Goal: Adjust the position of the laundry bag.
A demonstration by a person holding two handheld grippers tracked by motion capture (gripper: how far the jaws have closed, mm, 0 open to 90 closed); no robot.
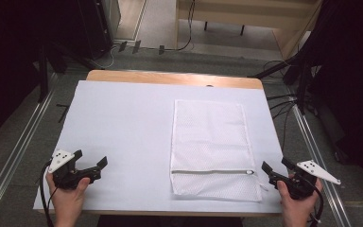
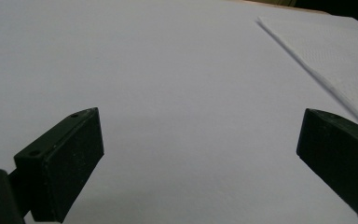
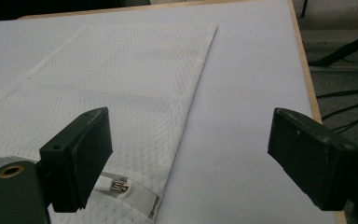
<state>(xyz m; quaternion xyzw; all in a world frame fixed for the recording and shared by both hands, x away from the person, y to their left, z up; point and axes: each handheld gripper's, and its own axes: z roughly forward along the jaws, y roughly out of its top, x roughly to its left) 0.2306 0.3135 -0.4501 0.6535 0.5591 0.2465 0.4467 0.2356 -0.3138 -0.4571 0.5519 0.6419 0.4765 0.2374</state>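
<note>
Dark room; a wooden table [image 1: 172, 77] covered almost wholly by a white sheet [image 1: 123, 127], wood showing at the far edge and as a thin strip along the right edge. Grey floor around it with cables, metal rails to either side, black stands at the margins whose upper parts are lost in shadow. A white mesh bag [image 1: 210, 142] lies flat on the right half of the sheet, long axis running away from the person, zipper [image 1: 212, 171] across its near end and closed, pull [image 1: 250, 172] at the right end. Contents of the bag: cannot tell, the mesh reads as flat and opaque white. In the right gripper view the near-left corner of the bag is cut off behind the left jaw; the metal pull [image 3: 118, 187] peeks out just beside that jaw. In the left gripper view only the bag's left edge [image 2: 326, 56] shows at upper right, rest out of frame. Left gripper [image 1: 90, 161] held low near the front-left corner of the sheet by the left hand [image 1: 67, 194], pointing right toward the bag, jaws spread wide, nothing between them. Right gripper [image 1: 276, 168] held by the right hand [image 1: 295, 201] at the front-right edge, just beside the bag's near-right corner, pointing left and slightly forward, jaws likewise wide apart and empty. Forearms cut off by the bottom frame edge.
</note>
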